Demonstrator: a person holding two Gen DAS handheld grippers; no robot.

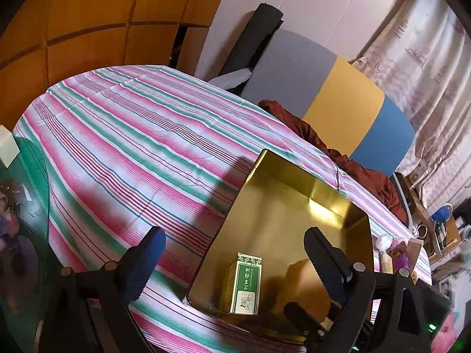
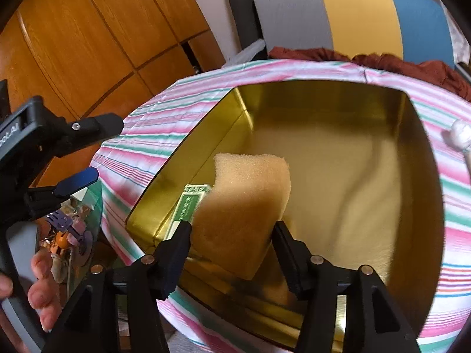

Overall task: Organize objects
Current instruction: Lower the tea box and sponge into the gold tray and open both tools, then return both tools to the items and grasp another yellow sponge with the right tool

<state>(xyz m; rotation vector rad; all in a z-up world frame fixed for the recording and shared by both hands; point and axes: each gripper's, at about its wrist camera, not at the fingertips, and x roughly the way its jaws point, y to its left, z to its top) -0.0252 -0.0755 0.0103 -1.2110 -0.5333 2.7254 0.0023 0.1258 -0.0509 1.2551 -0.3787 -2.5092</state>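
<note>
An open gold tin (image 1: 282, 206) (image 2: 338, 147) lies on the striped tablecloth (image 1: 132, 147). A small green box (image 1: 245, 288) (image 2: 188, 206) stands inside it by the near left corner. A tan sponge (image 2: 244, 206) sits tilted in the tin, leaning over the box. My right gripper (image 2: 232, 229) has a finger at each side of the sponge, and the sponge does not look squeezed. Part of the sponge (image 1: 300, 273) shows behind one left finger. My left gripper (image 1: 234, 232) (image 2: 97, 153) hangs wide open and holds nothing, above the tin's near left edge.
A chair back (image 1: 338, 103) in grey, yellow and blue stands behind the table, with a rust-red cloth (image 1: 353, 164) over its seat. A white ball (image 2: 459, 135) lies right of the tin. A hand (image 2: 44, 288) holds the left gripper. Wooden cabinets (image 2: 88, 44) fill the left.
</note>
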